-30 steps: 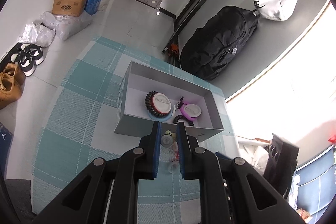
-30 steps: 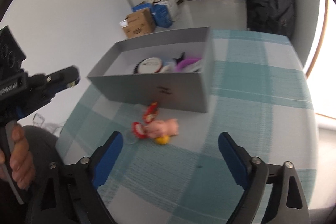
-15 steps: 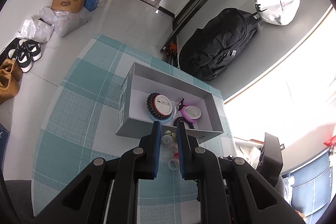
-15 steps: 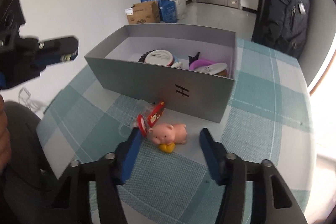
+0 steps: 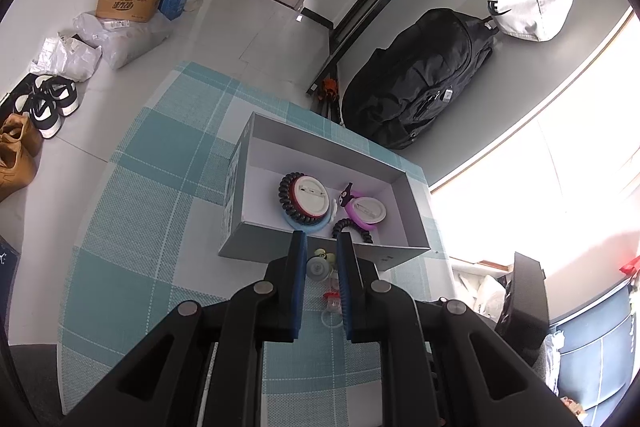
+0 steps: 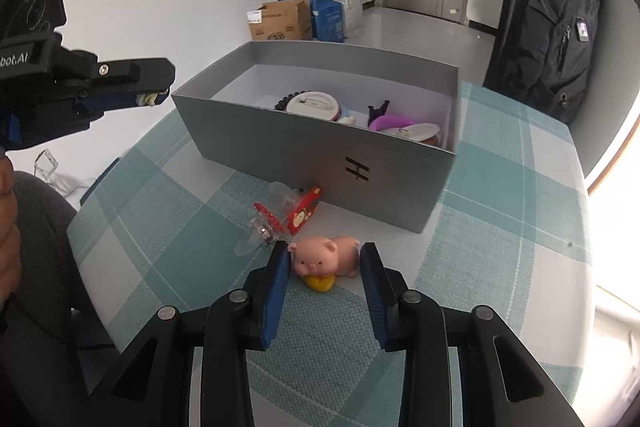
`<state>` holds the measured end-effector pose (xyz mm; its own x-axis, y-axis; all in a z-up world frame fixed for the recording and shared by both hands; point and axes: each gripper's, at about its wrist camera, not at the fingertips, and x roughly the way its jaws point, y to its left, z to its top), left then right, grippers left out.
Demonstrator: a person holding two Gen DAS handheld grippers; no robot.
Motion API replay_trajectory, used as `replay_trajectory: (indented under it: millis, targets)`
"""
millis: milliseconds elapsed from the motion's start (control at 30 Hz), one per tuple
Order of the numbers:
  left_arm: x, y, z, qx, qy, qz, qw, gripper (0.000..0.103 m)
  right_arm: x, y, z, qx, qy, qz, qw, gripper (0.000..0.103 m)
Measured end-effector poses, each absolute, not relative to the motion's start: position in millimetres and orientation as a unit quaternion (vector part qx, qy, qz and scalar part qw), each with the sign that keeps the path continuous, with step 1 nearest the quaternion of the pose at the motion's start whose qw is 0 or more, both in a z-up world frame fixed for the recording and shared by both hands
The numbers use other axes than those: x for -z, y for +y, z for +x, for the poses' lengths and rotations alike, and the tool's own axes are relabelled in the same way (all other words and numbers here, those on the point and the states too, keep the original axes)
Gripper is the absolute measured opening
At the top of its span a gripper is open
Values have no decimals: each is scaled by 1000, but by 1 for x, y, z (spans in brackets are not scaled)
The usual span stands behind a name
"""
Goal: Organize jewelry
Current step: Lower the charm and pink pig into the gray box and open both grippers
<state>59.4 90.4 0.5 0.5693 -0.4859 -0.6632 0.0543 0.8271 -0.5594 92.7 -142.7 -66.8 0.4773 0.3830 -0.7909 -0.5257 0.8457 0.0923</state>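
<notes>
A bare room with a grey floor and a closed door; a bench point(image 6: 500, 187) under a teal checked cloth carries a grey open box point(image 6: 304, 163), taken here as the landmark. Inside the box lie a white round badge ringed with dark beads point(image 5: 306, 197), a second badge on a purple piece point(image 5: 366, 211) and a dark coiled band point(image 5: 354, 229). Outside, just before its near wall, remain a pink pig charm point(image 6: 324, 261) on a yellow base, a red clip point(image 6: 302, 213) and a clear clip point(image 6: 256, 237). The right gripper point(image 6: 325, 261) brackets the pig; its jaws have just been closing and their pads meet the pig's ends. The left gripper point(image 5: 322, 247) hovers short of the box, jaws closed as far as they go, nothing visibly pinched. Judgement: partly done; at least three items left to box
</notes>
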Motion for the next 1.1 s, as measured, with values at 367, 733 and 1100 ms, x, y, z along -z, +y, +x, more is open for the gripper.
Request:
replay_trajectory:
  millis: [367,733,1100]
  targets:
    - [-4,74,57,163,439,-218,856,10,33,-165,93,-274,404,-15,872,34]
    - [-19,54,69,167,431,-175,869,10,-15,-159,111,-312,353,18,882,34]
    - [-14,49,104,169,450,-173,860,10,-20,-149,155,-329,350,22,877,34]
